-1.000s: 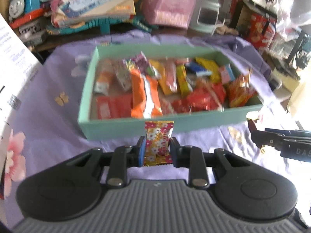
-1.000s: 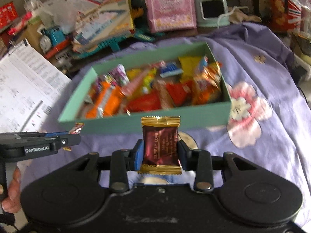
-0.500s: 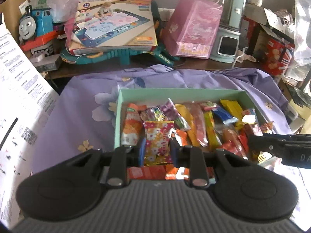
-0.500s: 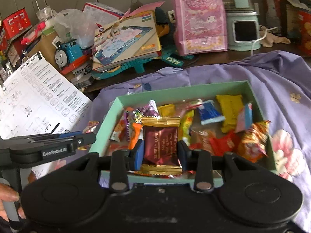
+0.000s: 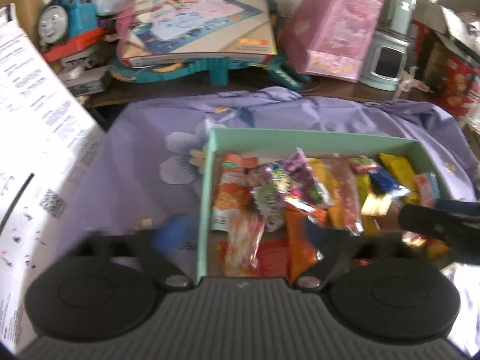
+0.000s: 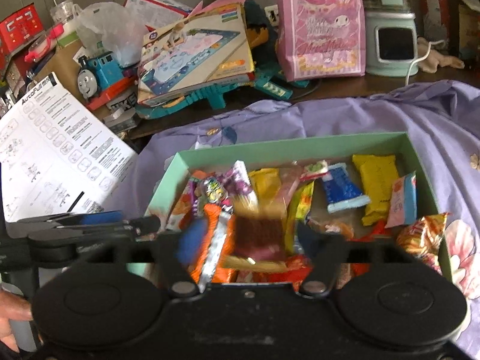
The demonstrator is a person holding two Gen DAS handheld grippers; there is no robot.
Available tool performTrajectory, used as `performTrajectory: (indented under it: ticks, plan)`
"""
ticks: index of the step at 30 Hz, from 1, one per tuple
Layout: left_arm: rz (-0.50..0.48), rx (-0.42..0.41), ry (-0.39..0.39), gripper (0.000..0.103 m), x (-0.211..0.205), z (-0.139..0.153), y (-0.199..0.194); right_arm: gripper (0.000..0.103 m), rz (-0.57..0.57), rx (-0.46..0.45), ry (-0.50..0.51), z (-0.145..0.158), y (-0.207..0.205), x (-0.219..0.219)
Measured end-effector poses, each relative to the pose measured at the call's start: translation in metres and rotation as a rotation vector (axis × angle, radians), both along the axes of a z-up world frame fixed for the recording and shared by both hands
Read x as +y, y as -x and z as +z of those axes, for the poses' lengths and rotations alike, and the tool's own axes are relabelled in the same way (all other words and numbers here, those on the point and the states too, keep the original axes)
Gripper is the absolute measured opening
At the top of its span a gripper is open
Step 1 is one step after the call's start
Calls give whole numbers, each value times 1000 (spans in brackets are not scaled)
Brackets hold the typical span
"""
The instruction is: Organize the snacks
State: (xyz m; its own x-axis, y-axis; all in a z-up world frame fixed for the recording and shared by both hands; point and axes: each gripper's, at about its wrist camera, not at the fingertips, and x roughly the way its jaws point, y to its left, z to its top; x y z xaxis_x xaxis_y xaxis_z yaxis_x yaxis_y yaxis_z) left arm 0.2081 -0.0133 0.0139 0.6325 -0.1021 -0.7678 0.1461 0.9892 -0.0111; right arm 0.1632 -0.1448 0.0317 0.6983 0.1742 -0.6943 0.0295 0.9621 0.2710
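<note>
both grippers hung over the mint green box (image 6: 300,145) at mid frame, jaws wide apart. the floral candy (image 5: 243,240) and maroon candy (image 6: 258,235) lay blurred inside, seemingly light, crinkly, slippery; best pinched across their flat middles.

A lilac floral cloth (image 6: 420,126) covered the counter, while a blue toy train (image 6: 99,69), a pink gift bag (image 6: 321,27) and a mint appliance (image 6: 390,45) crowded the dim wall behind.
</note>
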Motion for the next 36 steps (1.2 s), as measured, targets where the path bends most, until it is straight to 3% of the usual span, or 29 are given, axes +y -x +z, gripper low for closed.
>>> performTrajectory:
  ticks: [2, 18, 30, 36]
  plan:
    - [9, 7, -18, 103, 1, -2, 0, 103, -7, 1, -1, -1, 3, -4]
    - [-8, 94, -21, 103, -5, -14, 36, 103, -74, 87, 42, -7, 50, -29]
    - [-44, 50, -22, 103, -13, 7, 85, 103, -93, 74, 62, 11, 97, -35]
    - [-14, 48, -6, 103, -5, 14, 105, 103, -100, 84, 46, 15, 115, -42]
